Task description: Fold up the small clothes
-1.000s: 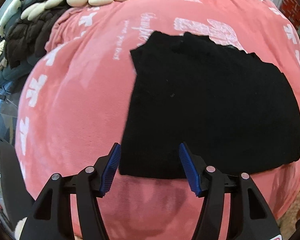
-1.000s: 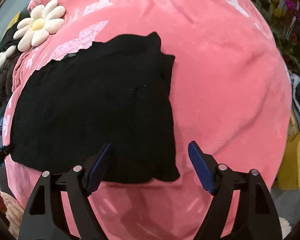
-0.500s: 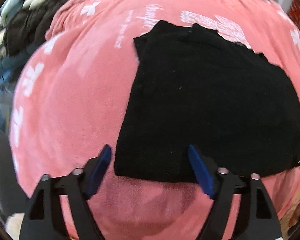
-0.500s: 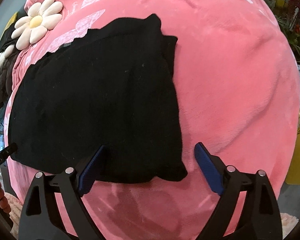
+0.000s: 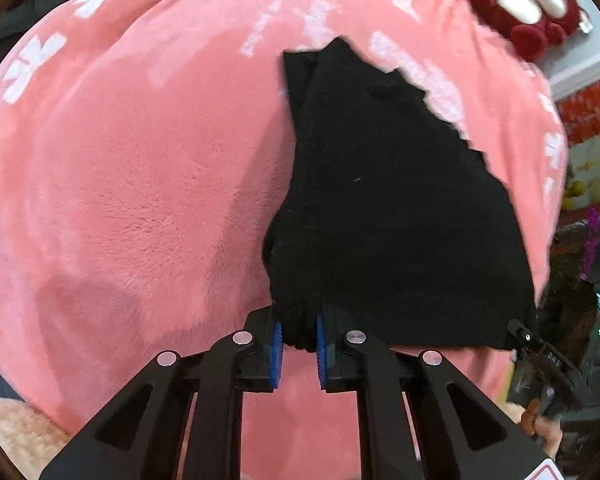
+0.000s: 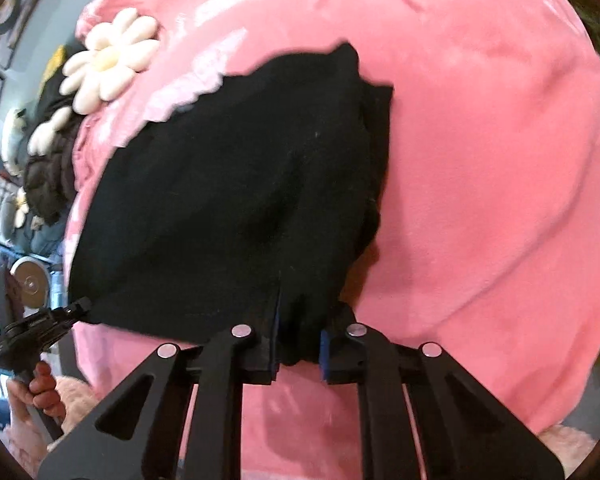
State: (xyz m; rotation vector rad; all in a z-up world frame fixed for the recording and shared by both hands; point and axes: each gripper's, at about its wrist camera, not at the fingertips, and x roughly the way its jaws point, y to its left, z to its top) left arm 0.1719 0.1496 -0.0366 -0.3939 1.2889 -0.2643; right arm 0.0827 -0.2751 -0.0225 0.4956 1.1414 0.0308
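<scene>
A black garment [image 5: 396, 208] lies folded on a pink plush blanket [image 5: 132, 184]. My left gripper [image 5: 299, 347] is shut on the garment's near left corner, the cloth bunched between the blue pads. In the right wrist view the same garment [image 6: 236, 204] spreads to the left, and my right gripper [image 6: 299, 346] is shut on its near right corner. The right gripper also shows at the right edge of the left wrist view [image 5: 540, 354]; the left gripper shows at the left edge of the right wrist view [image 6: 40, 328].
A white daisy cushion [image 6: 108, 60] and a dark quilted jacket [image 6: 52, 160] lie at the blanket's far left. A red and white plush toy [image 5: 528, 8] sits at the far right. The pink blanket [image 6: 500, 160] extends wide to the right.
Both grippers moved forward onto the garment's near corners and went from open to shut on the cloth. The near edge is now bunched and lifted slightly.
</scene>
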